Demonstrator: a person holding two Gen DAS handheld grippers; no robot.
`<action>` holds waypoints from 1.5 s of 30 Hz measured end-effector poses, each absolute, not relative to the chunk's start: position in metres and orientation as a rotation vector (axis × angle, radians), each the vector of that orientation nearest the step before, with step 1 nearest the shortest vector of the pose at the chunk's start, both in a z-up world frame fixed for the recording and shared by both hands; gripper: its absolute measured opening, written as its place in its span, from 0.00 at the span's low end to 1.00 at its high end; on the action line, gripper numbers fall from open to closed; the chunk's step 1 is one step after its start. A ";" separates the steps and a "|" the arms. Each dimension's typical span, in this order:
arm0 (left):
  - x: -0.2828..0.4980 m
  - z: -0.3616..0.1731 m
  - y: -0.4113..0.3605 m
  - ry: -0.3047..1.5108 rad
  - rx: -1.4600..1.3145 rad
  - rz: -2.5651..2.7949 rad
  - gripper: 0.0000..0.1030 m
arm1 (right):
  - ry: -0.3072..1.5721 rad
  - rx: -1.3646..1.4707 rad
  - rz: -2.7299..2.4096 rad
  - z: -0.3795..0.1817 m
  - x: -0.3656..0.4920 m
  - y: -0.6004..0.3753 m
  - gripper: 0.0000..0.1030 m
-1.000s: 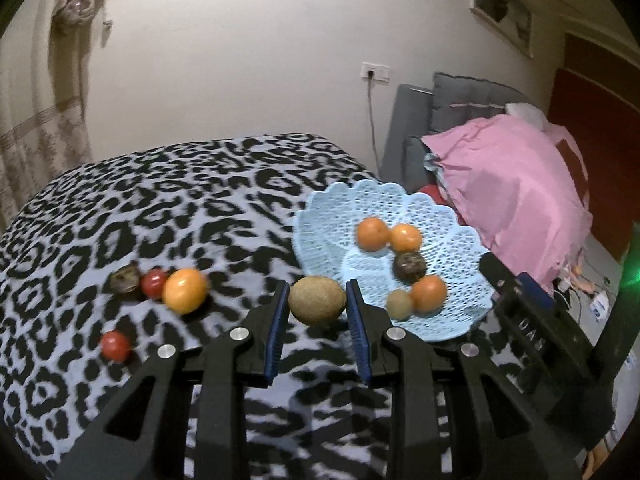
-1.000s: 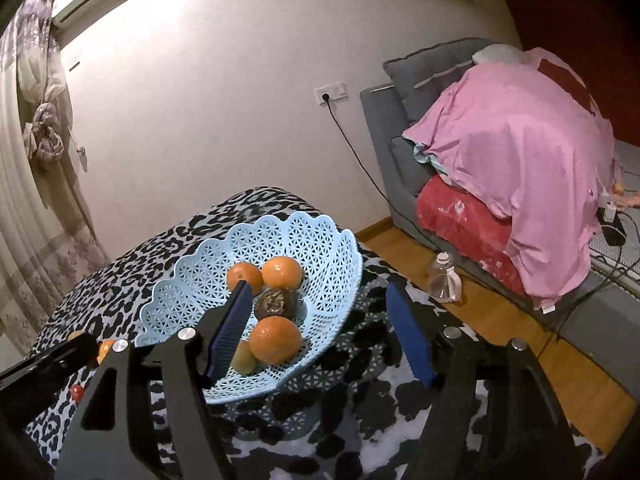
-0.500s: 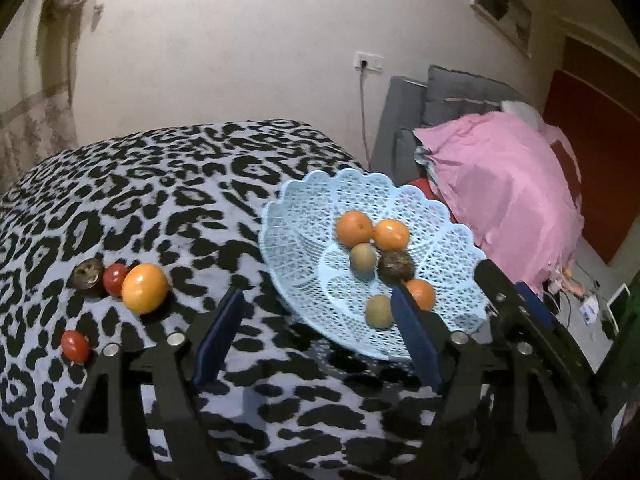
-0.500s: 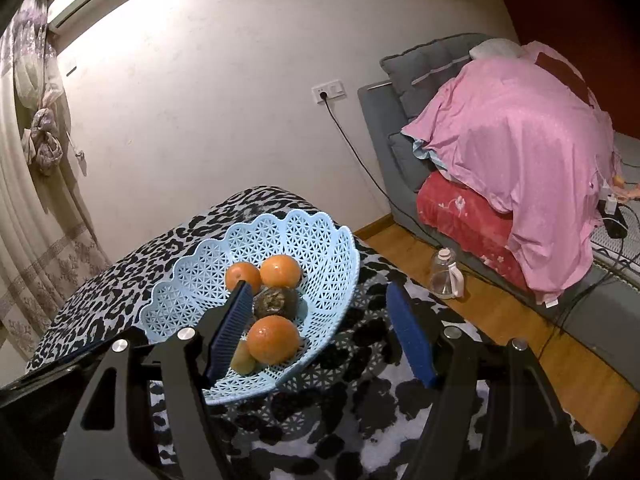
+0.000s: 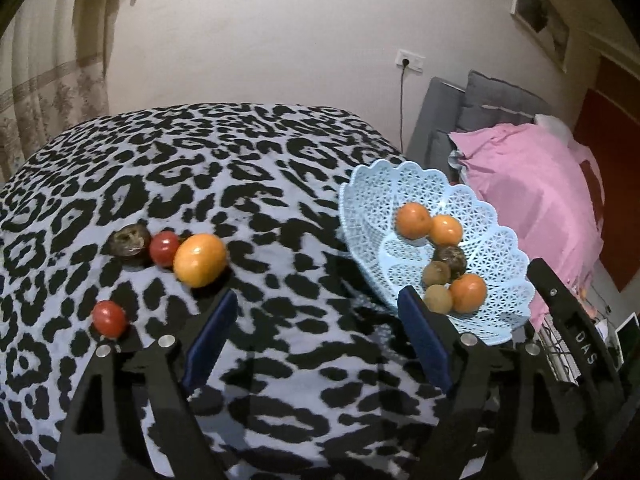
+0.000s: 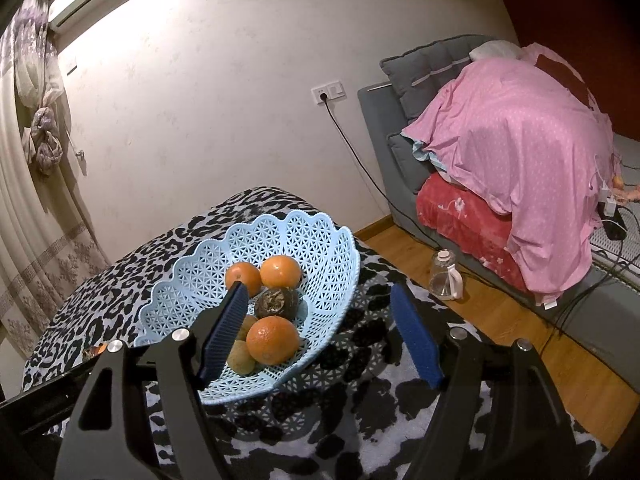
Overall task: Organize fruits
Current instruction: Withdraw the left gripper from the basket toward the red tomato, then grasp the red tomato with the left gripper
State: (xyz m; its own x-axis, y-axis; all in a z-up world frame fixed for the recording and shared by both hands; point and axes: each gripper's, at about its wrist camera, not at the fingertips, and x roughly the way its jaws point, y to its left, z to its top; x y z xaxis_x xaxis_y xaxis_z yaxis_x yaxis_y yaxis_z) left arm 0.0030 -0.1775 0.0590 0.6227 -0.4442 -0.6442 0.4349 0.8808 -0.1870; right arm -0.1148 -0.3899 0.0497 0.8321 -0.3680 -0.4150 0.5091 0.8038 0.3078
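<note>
Left gripper (image 5: pixel 316 336) came first on my screen: its jaws were opening, with only the leopard-print cloth (image 5: pixel 240 184) between the blue pads and nothing held. Taking the blue basket (image 5: pixel 360 216) as my landmark, three oranges, a dark wrinkled fruit (image 5: pixel 451 258) and two kiwis (image 5: pixel 437 273) lay inside it. Well to the left of the basket on the cloth sat a large orange (image 5: pixel 200 260), touching a red tomato (image 5: pixel 164 249), with a second dark fruit (image 5: pixel 129 242) just beyond that. Another tomato (image 5: pixel 109 319) lay apart, nearer my camera than that group. A pink blanket (image 5: pixel 532 184) was piled to the right of the basket.

Switching to the right wrist view, my right gripper (image 6: pixel 320 332) stood wide with nothing between its pads. The basket (image 6: pixel 336 248) sat just ahead of its left finger, and one orange (image 6: pixel 273 340) lay nearest me inside it. To the right of the basket, down on the wooden floor, stood a clear jug (image 6: pixel 445 276).
</note>
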 end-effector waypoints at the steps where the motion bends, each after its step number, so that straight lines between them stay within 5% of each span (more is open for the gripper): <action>1: 0.004 0.059 -0.174 0.743 -0.020 -0.499 0.80 | 0.348 0.423 -0.480 0.050 -0.115 -0.390 0.73; 33: 0.031 0.039 -0.044 0.772 -0.103 -0.246 0.83 | 0.366 0.378 -0.485 0.051 -0.109 -0.385 0.74; 45: 0.052 0.020 -0.056 0.850 -0.040 -0.258 0.43 | 0.370 0.375 -0.483 0.049 -0.109 -0.384 0.74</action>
State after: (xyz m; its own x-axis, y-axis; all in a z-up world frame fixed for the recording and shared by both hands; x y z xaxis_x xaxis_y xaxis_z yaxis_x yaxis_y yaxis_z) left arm 0.0519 -0.0556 0.0196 0.6311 -0.2414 -0.7372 0.2097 0.9680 -0.1376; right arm -0.1091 -0.3841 0.0491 0.8227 -0.3765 -0.4260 0.5095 0.8208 0.2583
